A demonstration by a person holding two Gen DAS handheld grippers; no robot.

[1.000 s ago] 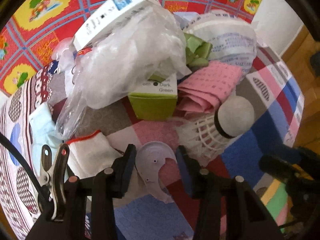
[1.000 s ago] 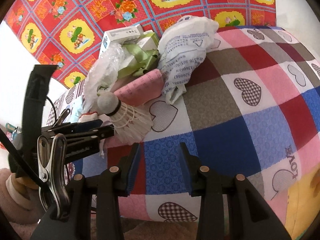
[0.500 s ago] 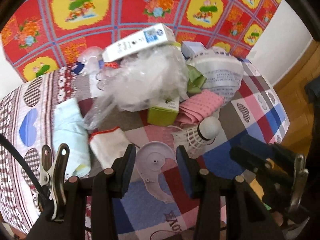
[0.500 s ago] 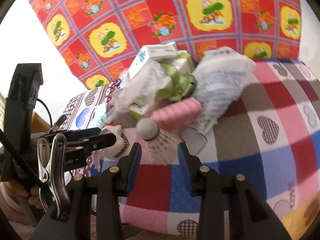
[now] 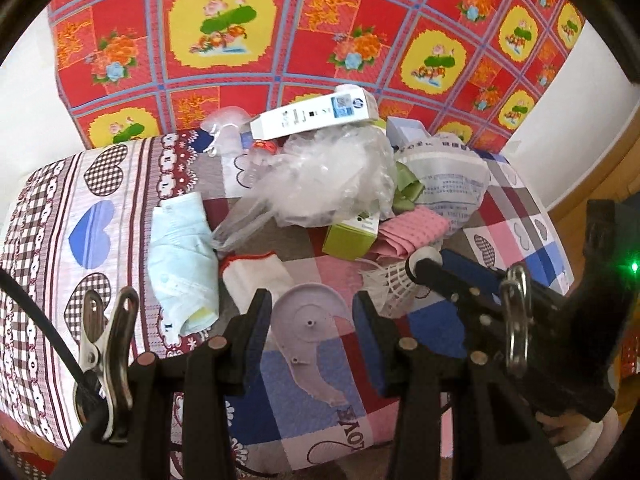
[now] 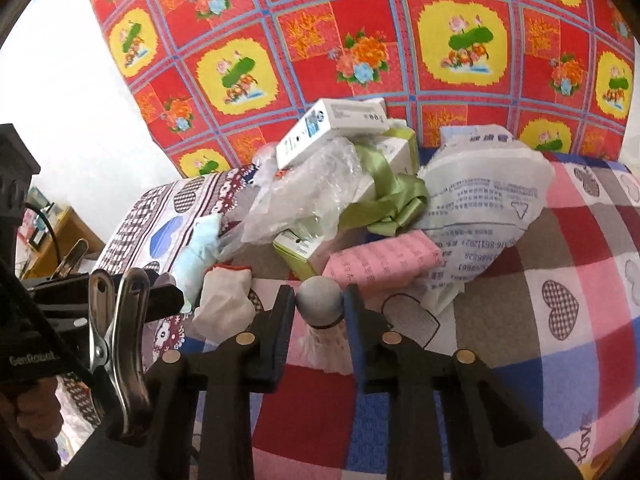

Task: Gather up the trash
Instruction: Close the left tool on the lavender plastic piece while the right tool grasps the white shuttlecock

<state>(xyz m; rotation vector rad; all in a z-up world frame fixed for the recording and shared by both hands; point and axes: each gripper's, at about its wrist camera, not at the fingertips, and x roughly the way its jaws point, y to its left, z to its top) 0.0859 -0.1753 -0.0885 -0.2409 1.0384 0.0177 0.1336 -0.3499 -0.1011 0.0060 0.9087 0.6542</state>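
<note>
A pile of trash lies on a patchwork bed cover (image 5: 516,240): a white HP box (image 5: 316,114), crumpled clear plastic (image 5: 332,180), a green box (image 5: 352,238), a pink cloth (image 5: 412,232), a printed white bag (image 5: 444,182) and a shuttlecock (image 6: 324,320). My left gripper (image 5: 312,320) is open, its fingers either side of a lilac plastic disc piece (image 5: 310,322). My right gripper (image 6: 318,316) is open around the shuttlecock's cork head; it also shows in the left wrist view (image 5: 452,276).
A light blue face mask (image 5: 182,256) and a white red-trimmed cloth (image 5: 256,278) lie left of the disc. Green ribbon (image 6: 390,196) sits in the pile. A red and yellow flowered quilt (image 6: 360,40) rises behind. The bed's front edge is just below the grippers.
Both grippers have pulled back and up, showing more of the bed. The right gripper swung left until its fingers framed the shuttlecock. The lilac disc stays between the left fingers.
</note>
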